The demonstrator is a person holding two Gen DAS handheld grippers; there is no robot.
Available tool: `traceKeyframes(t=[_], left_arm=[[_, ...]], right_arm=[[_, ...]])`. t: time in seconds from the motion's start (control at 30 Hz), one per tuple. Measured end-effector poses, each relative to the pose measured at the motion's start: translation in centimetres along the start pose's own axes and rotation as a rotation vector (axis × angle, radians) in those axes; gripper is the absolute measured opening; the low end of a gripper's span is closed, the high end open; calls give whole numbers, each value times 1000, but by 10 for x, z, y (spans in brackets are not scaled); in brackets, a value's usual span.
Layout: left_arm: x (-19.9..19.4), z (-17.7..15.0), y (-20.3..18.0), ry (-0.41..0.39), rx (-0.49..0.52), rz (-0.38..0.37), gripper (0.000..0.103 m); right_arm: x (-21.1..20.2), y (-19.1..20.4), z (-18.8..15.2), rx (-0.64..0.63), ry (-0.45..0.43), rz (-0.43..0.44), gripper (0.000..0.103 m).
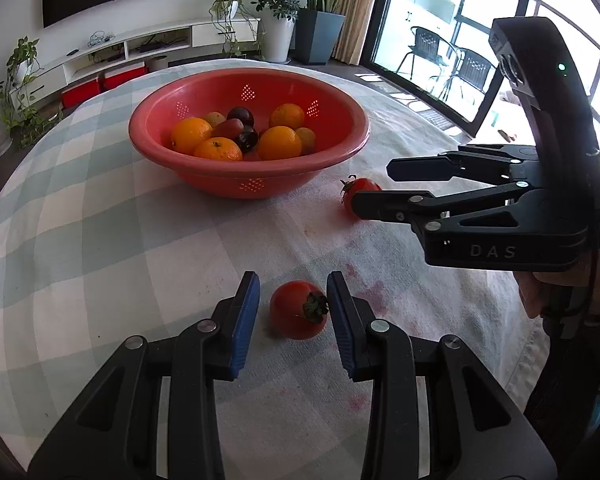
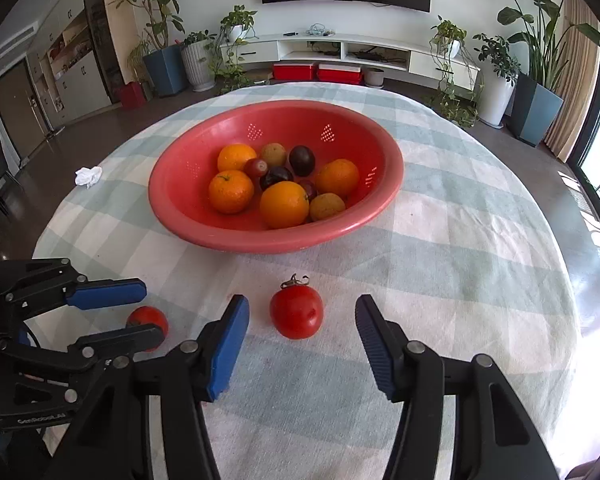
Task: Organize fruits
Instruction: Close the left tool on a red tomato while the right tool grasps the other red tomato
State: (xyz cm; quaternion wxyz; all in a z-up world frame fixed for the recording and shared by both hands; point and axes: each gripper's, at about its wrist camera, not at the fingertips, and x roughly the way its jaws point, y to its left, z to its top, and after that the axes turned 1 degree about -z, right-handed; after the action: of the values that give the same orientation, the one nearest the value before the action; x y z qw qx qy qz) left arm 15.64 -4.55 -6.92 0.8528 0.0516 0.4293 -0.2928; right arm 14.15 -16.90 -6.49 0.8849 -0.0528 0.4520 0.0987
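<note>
On the checked tablecloth point(image 1: 100, 240), one tomato point(image 1: 298, 310) lies between the left gripper point(image 1: 294, 300)'s parted fingers, ungripped. Another tomato point(image 2: 297, 311) sits just ahead of the right gripper point(image 2: 302, 316)'s wide-apart fingers. The red bowl point(image 2: 180, 216) of fruit stands beyond.

- Tablecloth point(image 2: 480, 240): woven cloth, matt, looking slightly rough; reddish stains are showing near the tomatoes.
- Bowl point(image 2: 188, 224): red plastic, smooth, giving a soft sheen; small perforated patches are letting light through.
- Near tomato point(image 1: 296, 312): glossy smooth skin, dry curled calyx.
- Right tomato point(image 2: 297, 312): glossy as well, catching highlights.
- Oranges point(image 2: 284, 204): dimpled, faintly shiny peel.
- Gripper pads point(image 2: 224, 348): blue, ribbed, matt, rubbery-looking; arms are looking like matt black plastic with bright metal rivets.
- Crumpled tissue point(image 2: 88, 176): white, paper-like, lying far left.
</note>
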Motion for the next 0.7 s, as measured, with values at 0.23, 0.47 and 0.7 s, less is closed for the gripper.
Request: traceKeyframes(t=[0.23,0.47,0.7], left_arm=[[9,-4,-10,29,32,-1,35],[11,-4,-9,36,18,35,63],[15,-7,-14,52,34,20,63]], right_arm=[[16,-3,-6,-8,45,0,55],[16,-3,-8,-25,32,10,52],[14,-4,-8,-12,26,33,44]])
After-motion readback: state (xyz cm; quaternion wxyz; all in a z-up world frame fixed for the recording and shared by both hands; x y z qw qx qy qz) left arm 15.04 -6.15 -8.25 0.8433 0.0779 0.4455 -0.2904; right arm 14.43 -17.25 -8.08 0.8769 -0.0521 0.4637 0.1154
